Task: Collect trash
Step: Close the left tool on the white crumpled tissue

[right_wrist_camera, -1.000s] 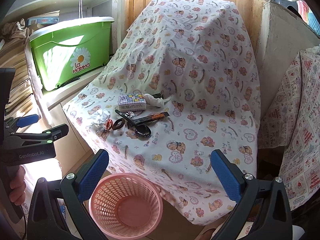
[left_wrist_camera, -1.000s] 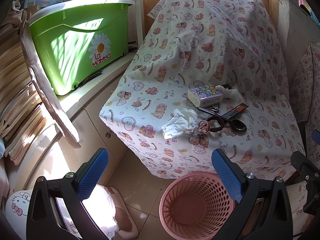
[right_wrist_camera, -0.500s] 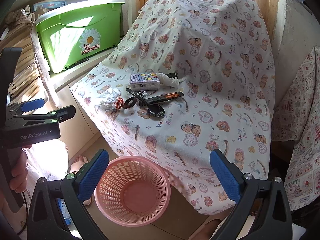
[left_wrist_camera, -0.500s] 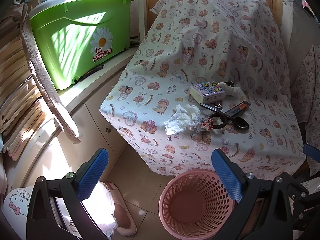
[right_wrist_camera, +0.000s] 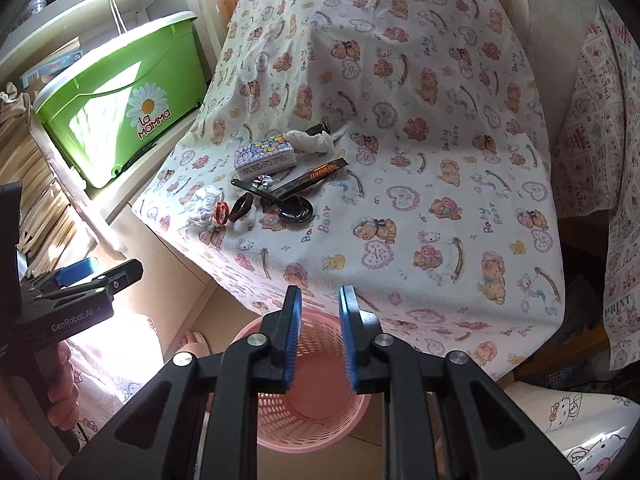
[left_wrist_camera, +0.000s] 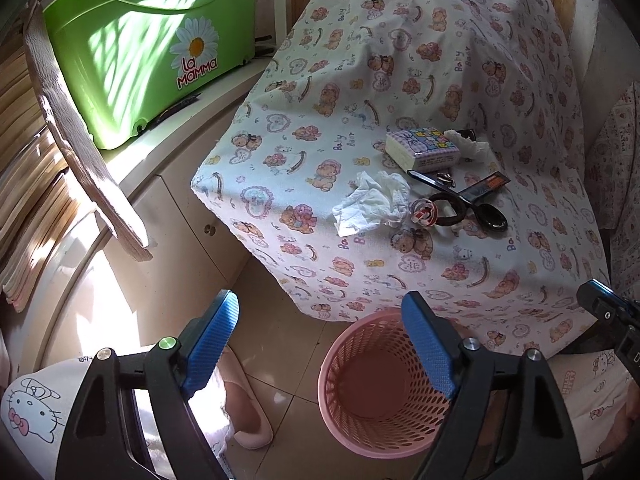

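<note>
A crumpled white tissue lies on the bear-print cloth, beside a red-and-white wrapper, a black ring, a black spoon, a dark sachet, a tissue pack and another crumpled tissue. A pink mesh bin stands on the floor below the cloth's edge. My left gripper is open and empty above the floor and bin. My right gripper has narrowed to a small gap, empty, over the bin.
A green "La Mamma" tub sits on a white cabinet at the left. Stacked boards lean further left. Another patterned cloth hangs at the right. Pink slippers lie on the tiled floor.
The right gripper's jaws have closed from wide open to a narrow gap. Both grippers have moved closer to the cloth and the bin.
</note>
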Demonstrator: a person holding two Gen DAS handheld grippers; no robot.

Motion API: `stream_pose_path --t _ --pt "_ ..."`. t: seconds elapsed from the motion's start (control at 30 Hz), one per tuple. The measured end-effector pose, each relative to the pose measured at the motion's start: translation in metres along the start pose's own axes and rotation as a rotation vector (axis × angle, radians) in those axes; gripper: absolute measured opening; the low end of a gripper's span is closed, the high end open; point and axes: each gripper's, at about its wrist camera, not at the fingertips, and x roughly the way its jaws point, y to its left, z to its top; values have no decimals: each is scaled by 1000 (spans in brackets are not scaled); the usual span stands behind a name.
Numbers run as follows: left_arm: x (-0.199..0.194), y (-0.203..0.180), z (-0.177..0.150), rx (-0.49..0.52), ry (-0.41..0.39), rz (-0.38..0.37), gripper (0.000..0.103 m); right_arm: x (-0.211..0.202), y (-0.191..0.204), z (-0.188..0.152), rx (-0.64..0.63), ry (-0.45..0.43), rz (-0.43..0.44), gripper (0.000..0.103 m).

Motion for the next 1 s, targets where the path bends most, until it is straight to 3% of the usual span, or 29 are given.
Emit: stream_pose_path --t 0.2,0.27,0.37,0.5,0.57,0.63,0.7,0.73,0.83,0.9,1.0 --pt "11 -7 45 8 108 -60 66 -6 22 33 -183 -89 -74 15" --pt "15 -15 67 33 129 -72 60 0 24 50 -187 -84 -27 15" --pt "27 -20 89 26 174 -98 51 18 24 72 -172 -9 45 15" --pt "48 -18 99 -2 217 -105 51 39 25 77 -204 -8 69 16" --pt "62 -17 99 1 243 -116 52 54 20 72 -215 35 78 26" --pt "73 -17 97 -1 256 -121 68 67 15 68 -207 79 60 34" --pt "80 -15 94 -28 260 -122 86 74 13 65 -215 104 53 35" --pt "81 -15 92 -44 245 -124 86 75 13 64 -211 100 51 36" --pt "84 -27 90 29 221 -65 86 72 11 64 -182 70 58 60" --pt "89 -30 90 28 227 -49 82 71 15 64 -200 66 56 61" --pt "98 -25 92 -61 251 -94 65 70 22 61 -239 55 20 62"
